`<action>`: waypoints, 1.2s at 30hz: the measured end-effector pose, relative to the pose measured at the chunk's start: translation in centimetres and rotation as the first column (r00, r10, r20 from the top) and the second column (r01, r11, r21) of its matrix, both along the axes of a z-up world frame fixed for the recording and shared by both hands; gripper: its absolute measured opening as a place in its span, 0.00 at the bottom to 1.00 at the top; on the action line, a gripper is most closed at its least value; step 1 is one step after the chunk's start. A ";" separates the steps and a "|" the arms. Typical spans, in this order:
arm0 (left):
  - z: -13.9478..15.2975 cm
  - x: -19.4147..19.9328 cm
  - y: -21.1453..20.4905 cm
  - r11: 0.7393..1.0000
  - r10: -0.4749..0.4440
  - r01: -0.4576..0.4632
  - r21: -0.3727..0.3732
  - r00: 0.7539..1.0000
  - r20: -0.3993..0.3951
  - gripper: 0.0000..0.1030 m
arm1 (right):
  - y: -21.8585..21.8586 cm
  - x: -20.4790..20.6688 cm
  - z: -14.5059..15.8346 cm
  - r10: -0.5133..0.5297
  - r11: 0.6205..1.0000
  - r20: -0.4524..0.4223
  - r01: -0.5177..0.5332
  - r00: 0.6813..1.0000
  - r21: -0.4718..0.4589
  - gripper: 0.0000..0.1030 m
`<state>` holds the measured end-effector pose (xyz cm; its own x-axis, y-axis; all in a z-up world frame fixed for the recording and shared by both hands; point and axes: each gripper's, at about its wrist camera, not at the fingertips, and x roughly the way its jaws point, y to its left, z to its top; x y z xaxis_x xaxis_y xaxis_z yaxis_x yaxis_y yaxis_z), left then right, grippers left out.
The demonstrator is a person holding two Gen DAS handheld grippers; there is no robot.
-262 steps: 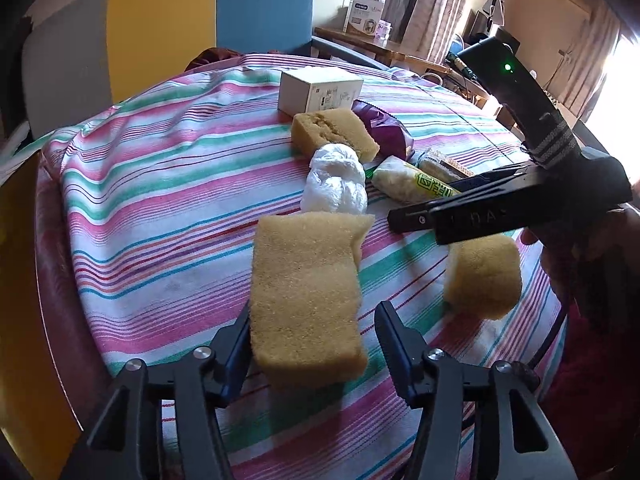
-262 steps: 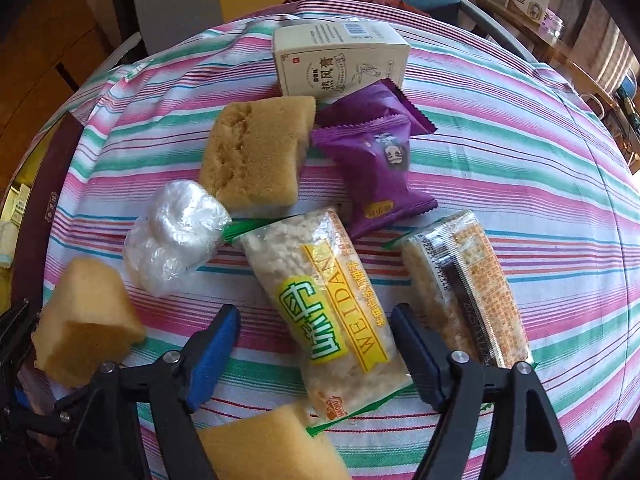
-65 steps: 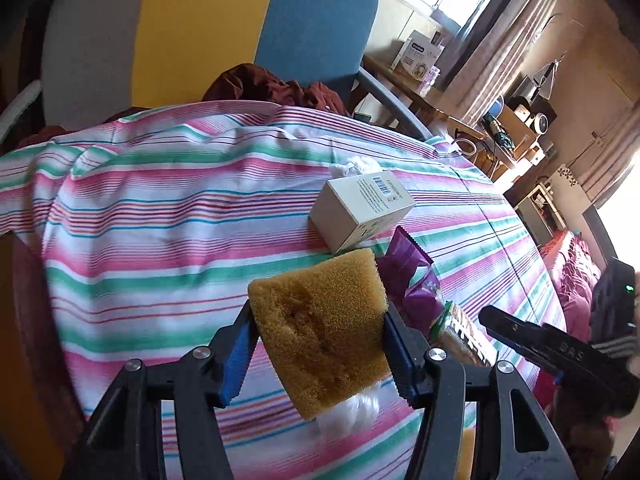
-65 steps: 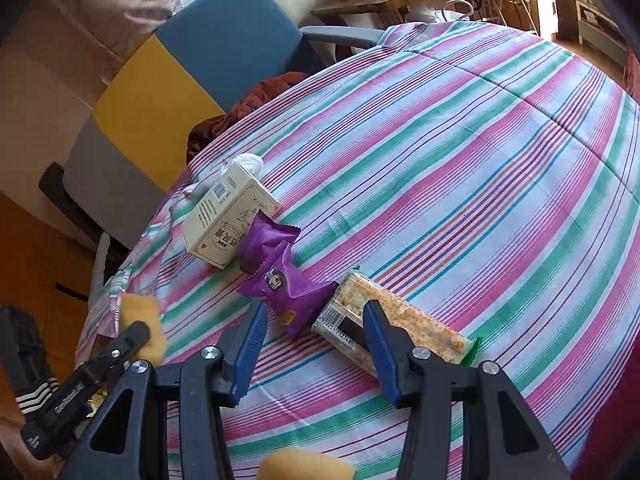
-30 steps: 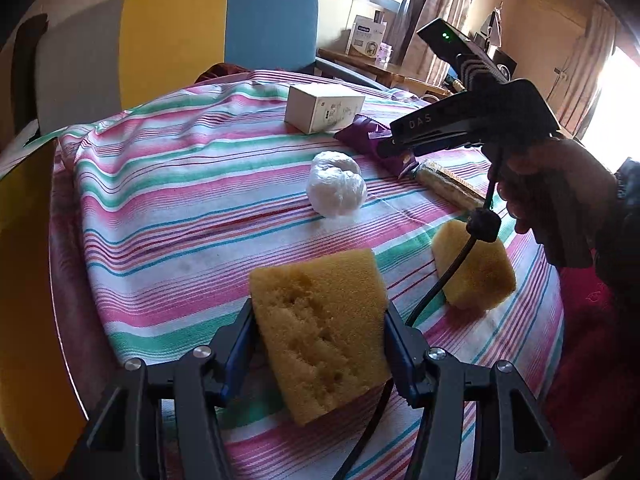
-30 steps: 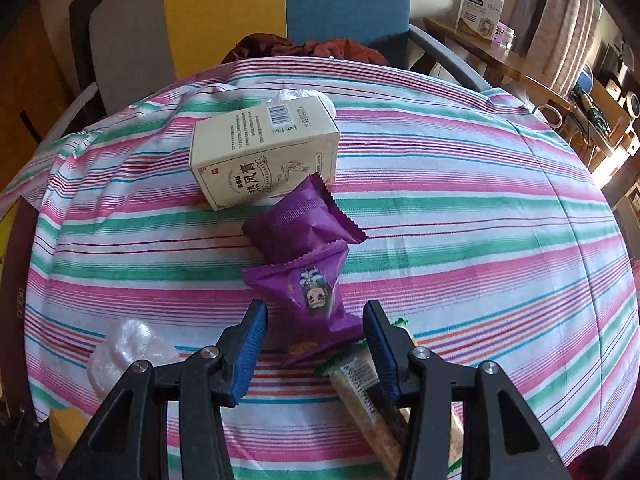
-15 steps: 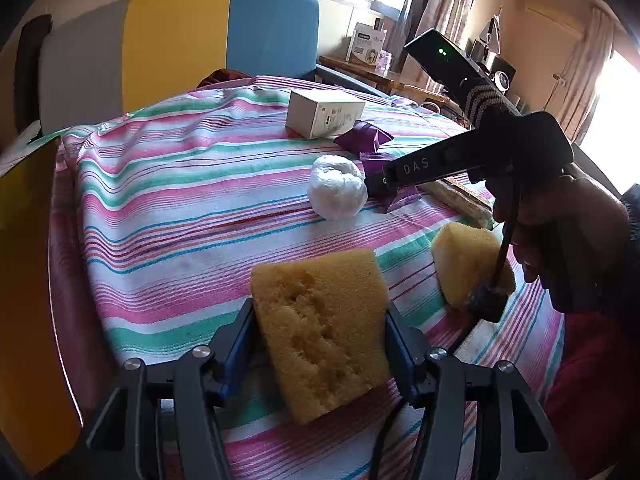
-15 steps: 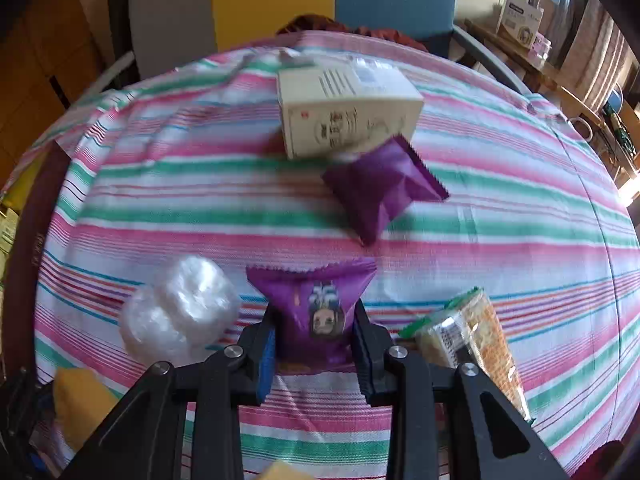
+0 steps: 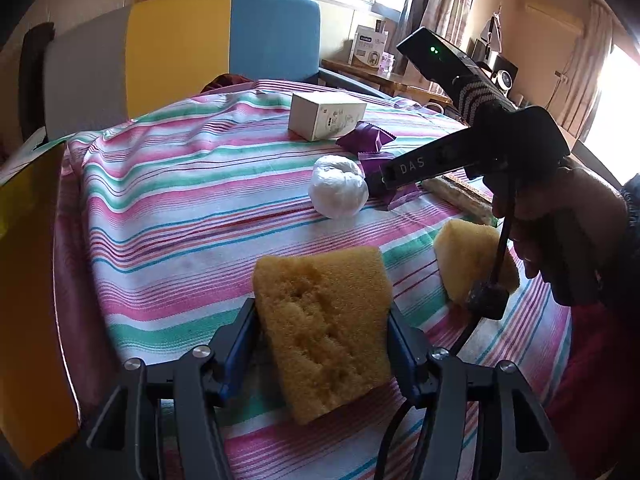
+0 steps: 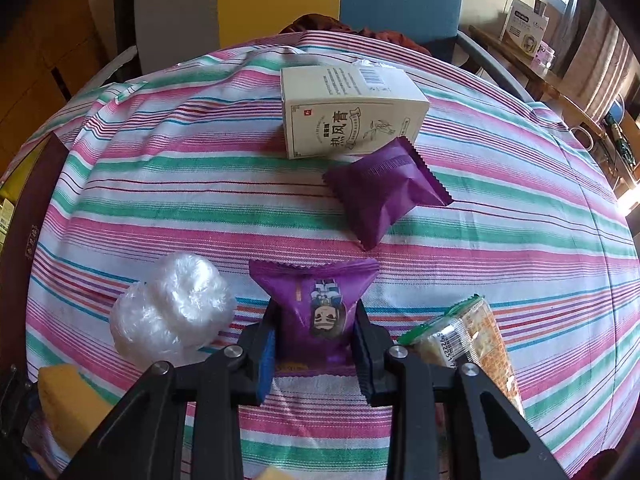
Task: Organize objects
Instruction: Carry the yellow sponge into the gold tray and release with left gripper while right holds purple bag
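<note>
Now my left hand-held gripper (image 9: 322,344) pinches a sponge (image 9: 324,328) above the tabletop (image 9: 180,200), and my right hand-held gripper (image 10: 314,354) pinches a purple snack bag (image 10: 316,306), at 6 o'clock from its twin (image 10: 386,192), probably to group them.

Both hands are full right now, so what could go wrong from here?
The right hand-held gripper pinches the purple snack packet at its middle; squeezing may crush what is inside. The yellow sponge block sits tilted in the left hand-held gripper and may slip. The dangling black cable could snag the smaller yellow sponge.
</note>
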<state>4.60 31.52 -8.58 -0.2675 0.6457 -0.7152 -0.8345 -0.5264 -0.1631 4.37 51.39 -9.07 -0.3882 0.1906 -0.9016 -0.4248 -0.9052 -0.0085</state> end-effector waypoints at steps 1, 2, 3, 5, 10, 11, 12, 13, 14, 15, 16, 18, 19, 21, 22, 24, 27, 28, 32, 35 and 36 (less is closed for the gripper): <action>0.0 0.0 0.0 1.000 0.000 0.000 0.000 1.000 0.000 0.60 | 0.0 0.0 0.0 0.002 1.000 -0.001 -0.002 1.000 0.000 0.31; 0.0 0.0 0.0 1.000 0.000 0.000 0.000 1.000 -0.001 0.60 | -0.1 0.1 0.0 0.004 1.000 -0.001 -0.004 1.000 0.001 0.31; 0.0 0.0 0.0 1.000 0.000 0.000 0.000 1.000 -0.001 0.60 | -0.1 0.2 0.0 0.005 1.000 -0.001 -0.005 1.000 0.003 0.31; 0.0 0.0 0.0 1.000 0.000 0.000 -0.002 1.000 -0.003 0.60 | -0.2 0.2 0.0 0.008 1.000 -0.001 -0.008 1.000 0.005 0.31; 0.0 0.1 0.0 1.000 0.001 -0.001 -0.003 1.000 -0.005 0.60 | -0.3 0.2 -0.1 0.013 1.000 0.001 -0.013 1.000 0.010 0.31; 0.0 0.1 -0.1 1.000 0.001 -0.001 -0.004 1.000 -0.006 0.60 | -0.3 0.1 -0.1 0.014 1.000 0.001 -0.014 1.000 0.011 0.31; 0.0 0.1 -0.1 1.000 0.001 -0.001 -0.004 1.000 -0.006 0.60 | -0.3 0.1 -0.1 0.015 1.000 0.001 -0.015 1.000 0.011 0.31; 0.0 0.1 -0.1 1.000 0.001 -0.001 -0.004 1.000 -0.006 0.60 | -0.3 0.1 -0.1 0.016 1.000 0.000 -0.016 1.000 0.012 0.31; 0.0 0.1 -0.1 1.000 0.002 -0.002 -0.004 1.000 -0.007 0.60 | -0.3 0.1 -0.1 0.016 1.000 -0.002 -0.016 1.000 0.011 0.31; 0.0 0.1 -0.1 1.000 0.002 -0.002 -0.004 1.000 -0.008 0.60 | -0.3 0.2 -0.1 0.016 1.000 -0.002 -0.016 1.000 0.010 0.31; 0.0 0.1 -0.1 1.000 0.002 -0.002 -0.005 1.000 -0.009 0.60 | -0.3 0.2 -0.1 0.017 1.000 -0.002 -0.017 1.000 0.012 0.31; 0.0 0.1 -0.1 1.000 0.002 -0.002 -0.005 1.000 -0.007 0.59 | -0.4 0.2 -0.1 0.019 1.000 -0.002 -0.019 1.000 0.015 0.31; 0.1 0.1 -0.1 1.000 0.000 0.000 -0.007 1.000 -0.006 0.59 | -0.4 0.2 -0.1 0.020 1.000 -0.002 -0.020 1.000 0.016 0.31; 0.5 0.1 -0.1 1.000 0.003 -0.003 -0.015 1.000 0.017 0.55 | -0.5 0.1 -0.2 0.026 0.999 -0.005 -0.026 1.000 0.019 0.31; 0.9 0.1 -0.2 1.000 0.003 -0.003 -0.014 0.999 0.035 0.55 | -0.5 0.2 -0.2 0.028 0.999 -0.007 -0.028 1.000 0.019 0.31; 2.2 0.4 -0.7 1.000 -0.002 0.001 0.019 0.999 0.035 0.54 | -0.5 0.1 -0.1 0.030 0.999 -0.007 -0.029 1.000 0.020 0.31; 5.3 -0.2 -2.3 0.995 0.015 -0.020 0.098 0.998 0.055 0.54 | -0.6 0.1 -0.2 0.032 0.999 -0.005 -0.032 0.999 0.025 0.31; 6.4 -0.7 -3.2 0.991 0.037 -0.044 0.123 0.998 0.058 0.55 | -0.6 0.1 -0.2 0.033 0.999 -0.005 -0.033 0.999 0.026 0.31; 8.6 -4.6 -7.0 0.972 0.175 -0.190 0.141 0.978 0.111 0.55 | -0.8 0.2 -0.1 0.034 0.999 -0.005 -0.034 0.999 0.038 0.31; 8.8 -8.3 -10.7 0.945 0.297 -0.309 0.104 0.947 0.120 0.55 | -0.8 0.3 -0.1 0.033 0.999 -0.005 -0.033 0.999 0.038 0.31; 8.8 -9.4 -11.9 0.934 0.337 -0.348 0.088 0.935 0.113 0.55 | -0.8 0.3 -0.1 0.033 0.999 -0.004 -0.033 0.999 0.040 0.31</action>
<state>-4.83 19.61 0.17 -0.4203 0.5992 -0.6814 -0.5845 -0.7532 -0.3018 4.65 50.55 -9.15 -0.3994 0.2136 -0.8915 -0.3946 -0.9178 -0.0432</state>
